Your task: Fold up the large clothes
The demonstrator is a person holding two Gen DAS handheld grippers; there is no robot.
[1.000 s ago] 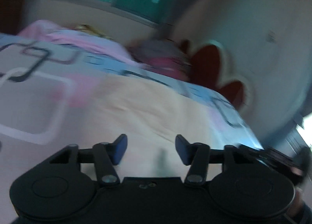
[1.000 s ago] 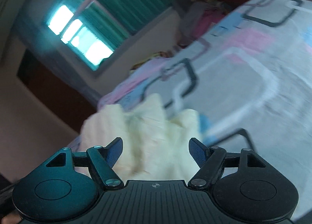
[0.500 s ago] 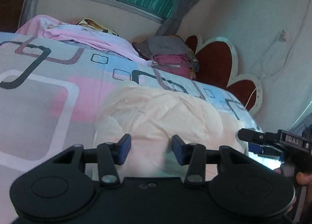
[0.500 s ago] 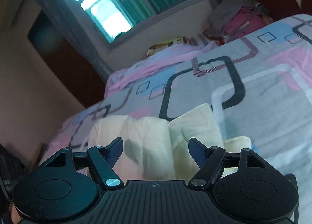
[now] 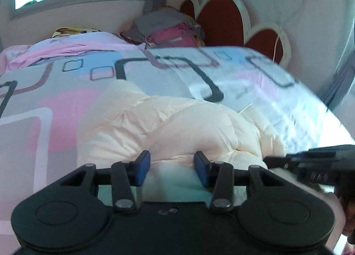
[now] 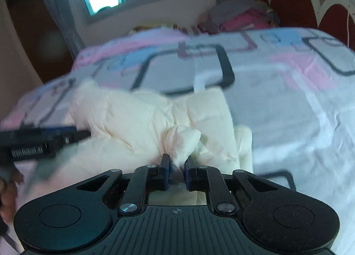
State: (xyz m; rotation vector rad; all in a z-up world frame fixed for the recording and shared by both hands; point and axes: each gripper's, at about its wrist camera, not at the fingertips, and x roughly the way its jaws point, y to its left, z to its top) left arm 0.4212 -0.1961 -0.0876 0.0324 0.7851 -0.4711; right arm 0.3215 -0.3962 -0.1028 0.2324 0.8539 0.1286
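A: The left gripper [image 5: 169, 167] is still open, its pads at the near edge of the puffy coat [image 5: 177, 130] on the bed [image 5: 66, 104].

B: The right gripper [image 6: 176, 171] was open. Now it pinches a bit of coat, so a fold can probably start.

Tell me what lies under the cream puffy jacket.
The cream puffy jacket rests on a bedsheet printed with pink, grey and blue squares. The sheet shows all around it; whatever lies directly beneath stays covered.
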